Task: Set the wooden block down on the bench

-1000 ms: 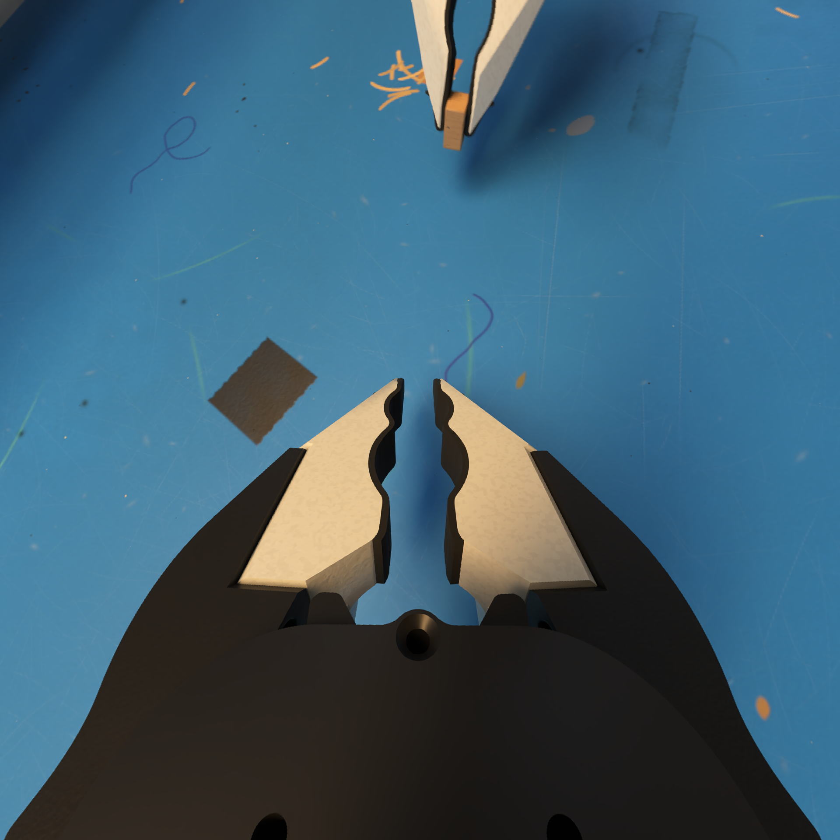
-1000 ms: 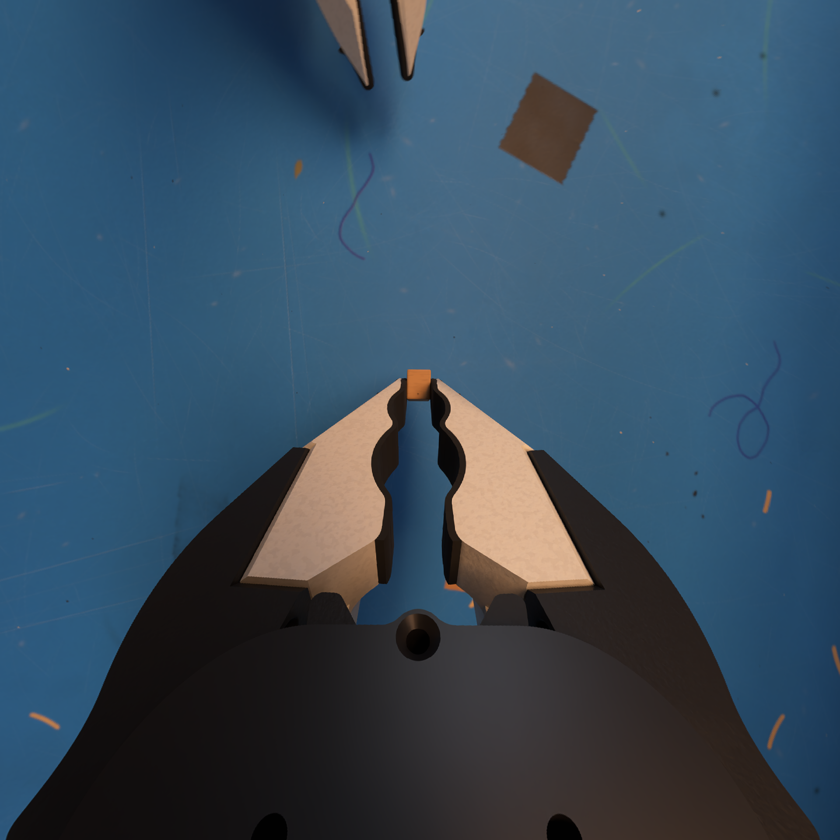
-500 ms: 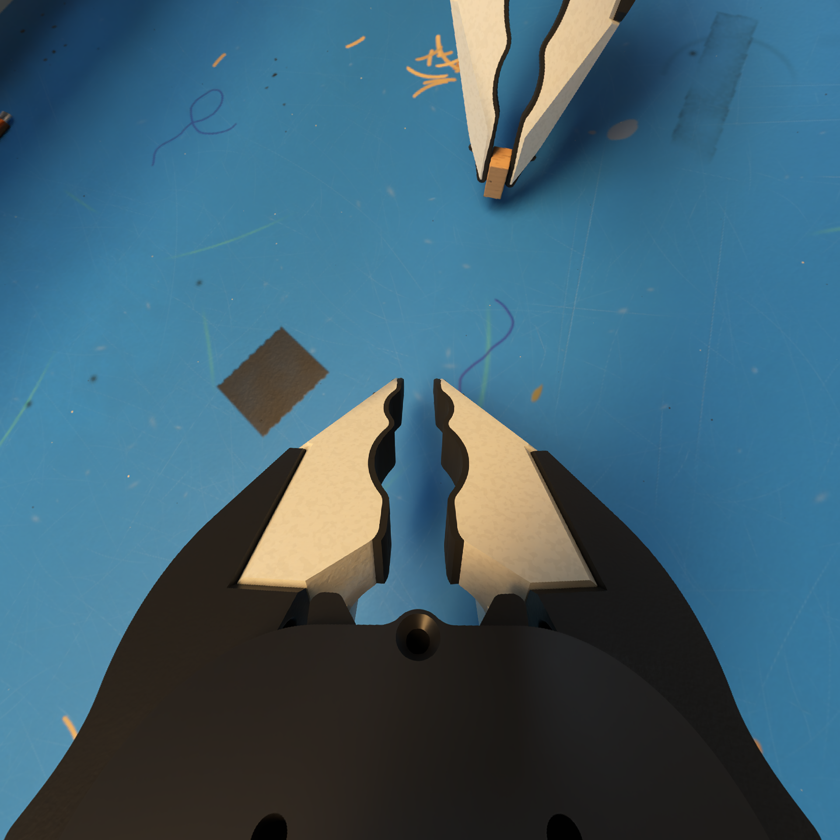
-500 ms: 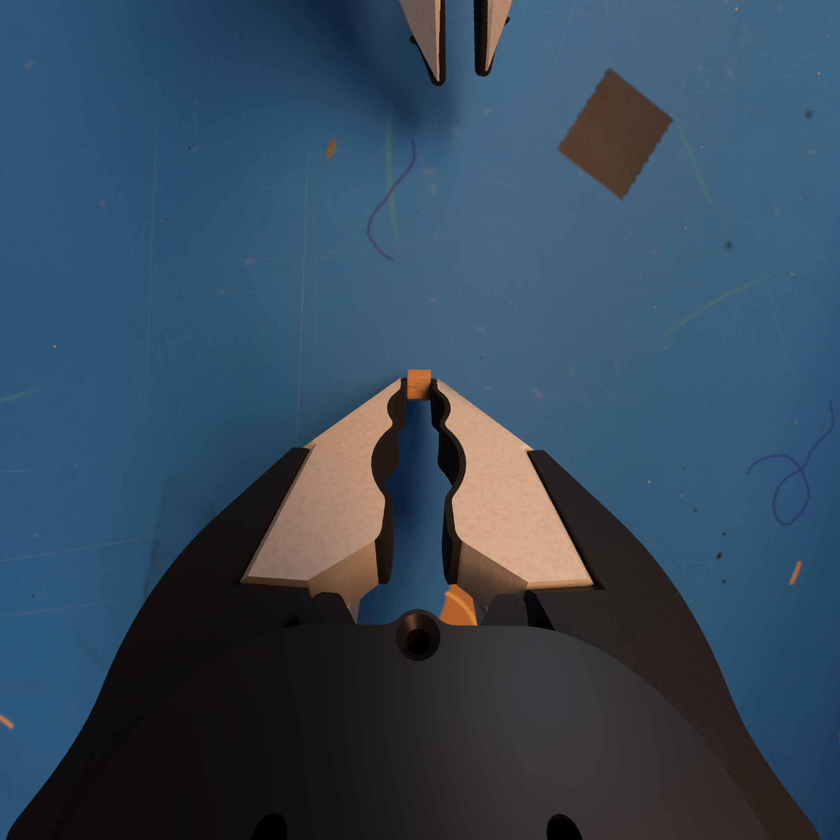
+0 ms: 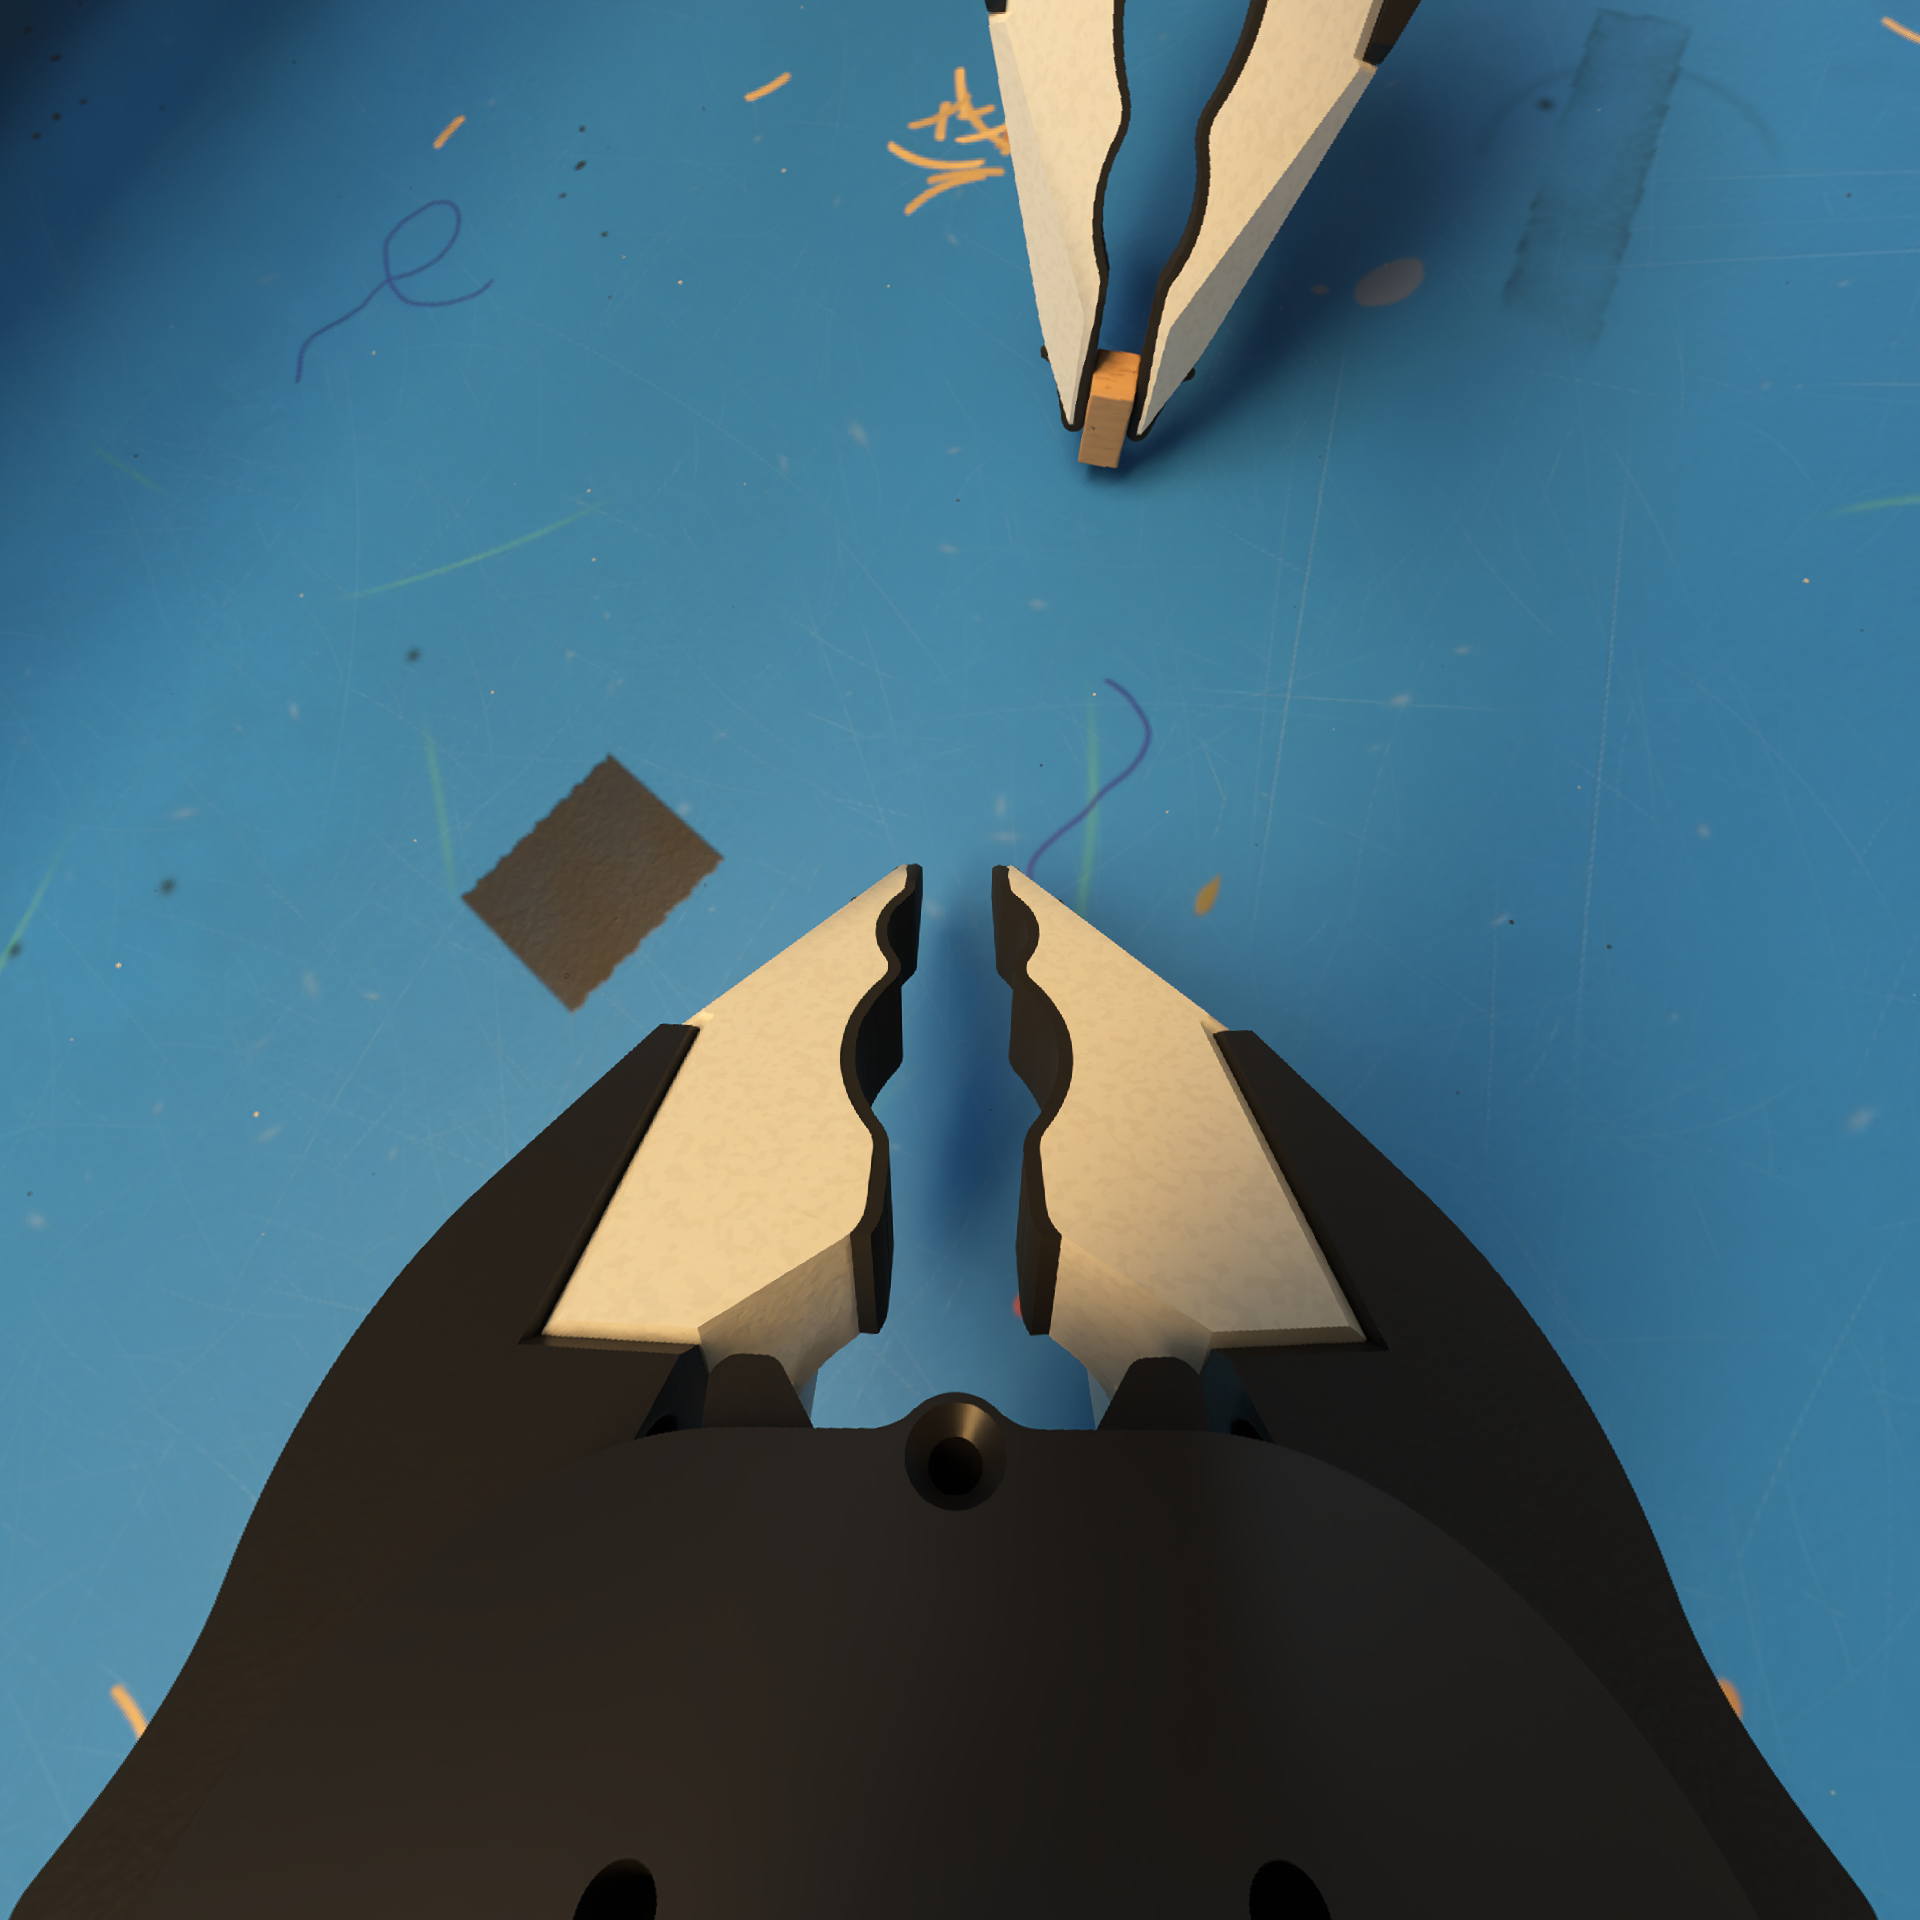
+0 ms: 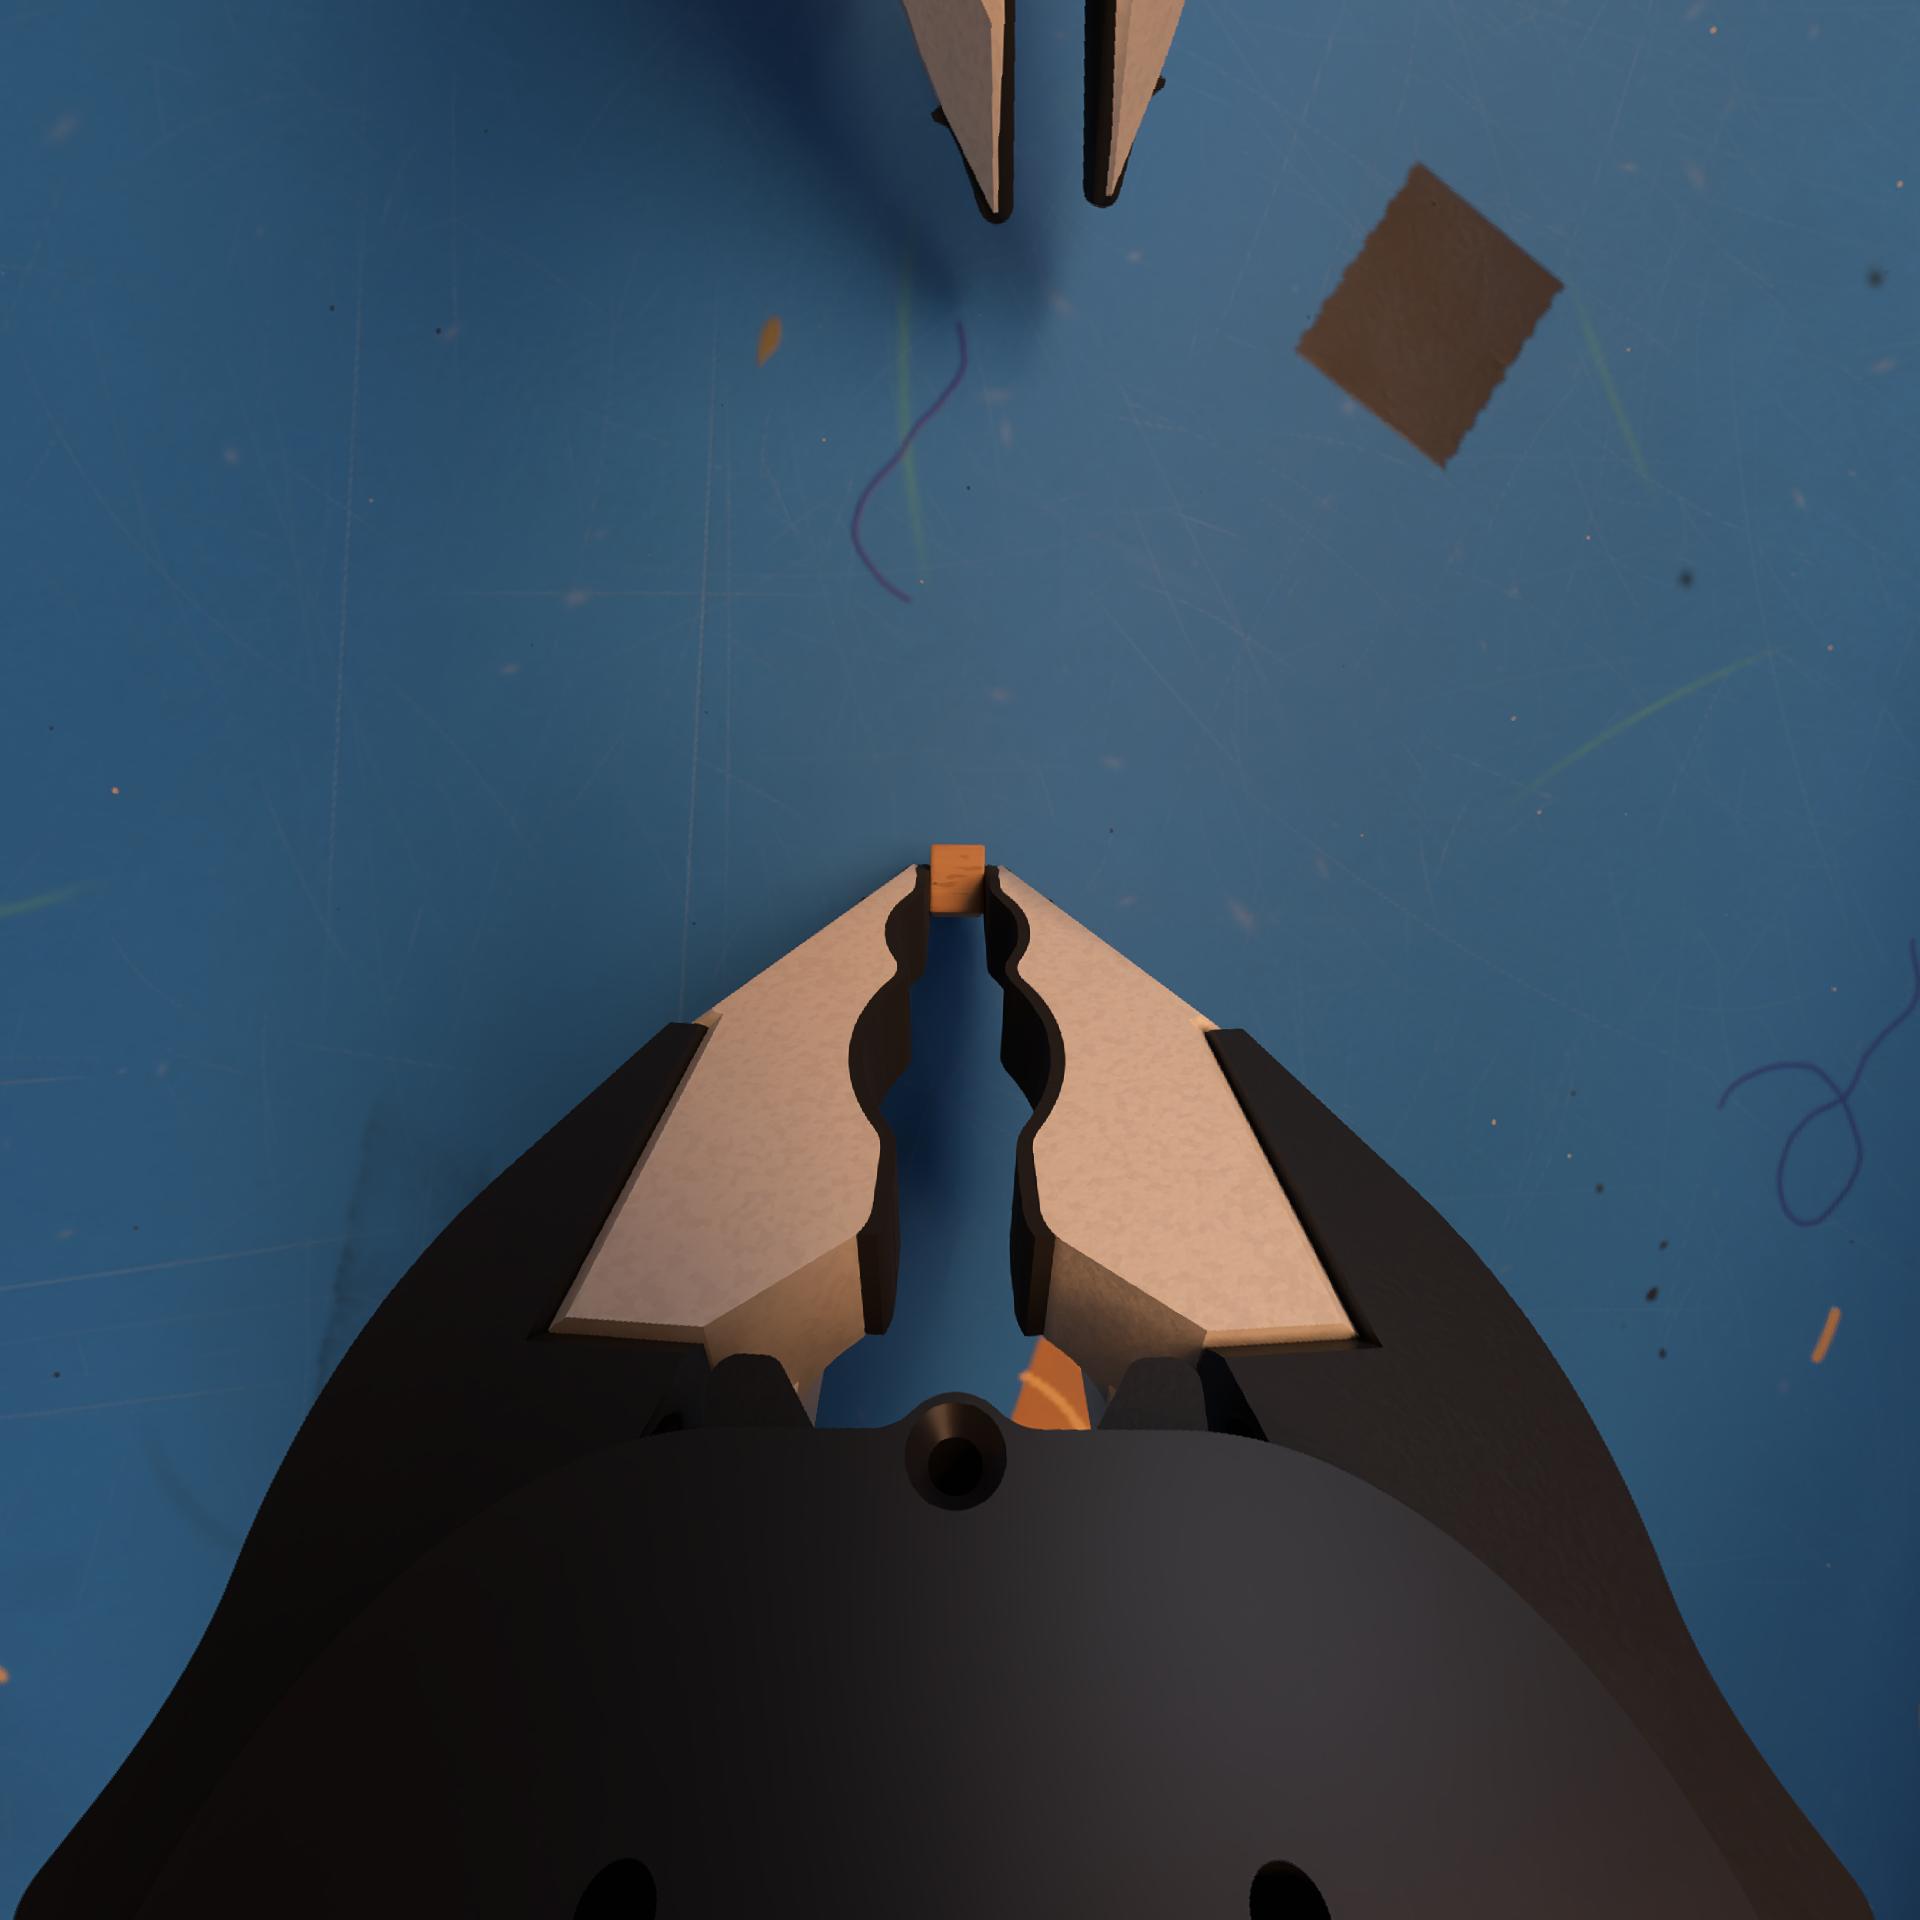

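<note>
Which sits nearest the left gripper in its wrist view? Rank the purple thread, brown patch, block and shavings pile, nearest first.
1. Purple thread: just ahead of the left gripper, slightly right.
2. Brown patch: beside it, left.
3. Block: farther ahead, held by the right gripper.
4. Shavings pile: farthest, beyond the block, left.

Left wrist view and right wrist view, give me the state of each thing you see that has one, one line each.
Small tan wooden block: gripped upright at the fingertips, lower end at or near the bench.
Right tongs: shut on the block.
Left tongs: narrowly open, holding nothing.
Scratched blue bench: littered with shavings.
</note>
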`<action>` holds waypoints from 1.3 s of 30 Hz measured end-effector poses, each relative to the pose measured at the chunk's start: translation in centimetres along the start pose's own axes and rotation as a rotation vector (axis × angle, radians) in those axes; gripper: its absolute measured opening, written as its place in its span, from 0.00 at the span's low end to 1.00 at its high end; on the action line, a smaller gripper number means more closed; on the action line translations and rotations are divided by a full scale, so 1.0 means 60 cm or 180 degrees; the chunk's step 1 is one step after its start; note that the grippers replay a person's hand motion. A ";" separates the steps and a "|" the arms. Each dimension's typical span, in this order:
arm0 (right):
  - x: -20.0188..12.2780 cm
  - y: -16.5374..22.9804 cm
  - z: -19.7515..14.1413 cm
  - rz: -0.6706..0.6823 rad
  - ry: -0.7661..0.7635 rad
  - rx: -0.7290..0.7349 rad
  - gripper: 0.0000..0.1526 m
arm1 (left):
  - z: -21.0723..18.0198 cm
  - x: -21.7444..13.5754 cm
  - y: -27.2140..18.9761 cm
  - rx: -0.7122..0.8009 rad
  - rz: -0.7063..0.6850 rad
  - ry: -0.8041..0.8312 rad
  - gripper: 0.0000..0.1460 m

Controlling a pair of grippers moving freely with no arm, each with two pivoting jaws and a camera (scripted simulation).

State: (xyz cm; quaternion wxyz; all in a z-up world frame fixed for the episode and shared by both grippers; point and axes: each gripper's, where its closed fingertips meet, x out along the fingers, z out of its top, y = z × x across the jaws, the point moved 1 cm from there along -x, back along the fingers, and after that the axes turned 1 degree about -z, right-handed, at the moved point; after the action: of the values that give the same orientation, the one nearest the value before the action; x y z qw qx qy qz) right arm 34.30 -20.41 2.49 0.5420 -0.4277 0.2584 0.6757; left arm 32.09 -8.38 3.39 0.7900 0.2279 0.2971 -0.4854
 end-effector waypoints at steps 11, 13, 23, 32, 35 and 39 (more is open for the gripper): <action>0.002 -0.002 0.000 0.0032 -0.0014 0.0006 0.06 | -0.001 0.002 -0.002 0.0003 -0.0046 -0.0001 0.09; 0.002 -0.002 0.000 0.0042 -0.0014 0.0005 0.06 | -0.001 0.002 -0.003 0.0004 -0.0053 0.0001 0.09; 0.001 -0.002 0.001 0.0063 -0.0001 -0.0007 0.06 | -0.001 0.003 -0.005 0.0019 -0.0070 -0.0005 0.09; -0.002 0.005 0.003 0.0078 -0.0026 -0.0002 0.06 | -0.002 0.005 -0.006 0.0022 -0.0096 0.0005 0.09; -0.003 0.007 0.001 0.0079 -0.0026 0.0003 0.06 | -0.003 0.005 -0.006 0.0021 -0.0098 0.0011 0.09; -0.004 0.010 -0.002 0.0086 -0.0020 0.0014 0.06 | -0.003 0.005 -0.006 0.0019 -0.0100 0.0014 0.09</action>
State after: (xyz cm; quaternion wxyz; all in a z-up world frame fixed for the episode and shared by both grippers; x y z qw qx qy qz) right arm 33.78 -20.80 2.57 0.5346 -0.4208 0.2640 0.6837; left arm 31.83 -8.62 3.00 0.7809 0.2267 0.3010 -0.4982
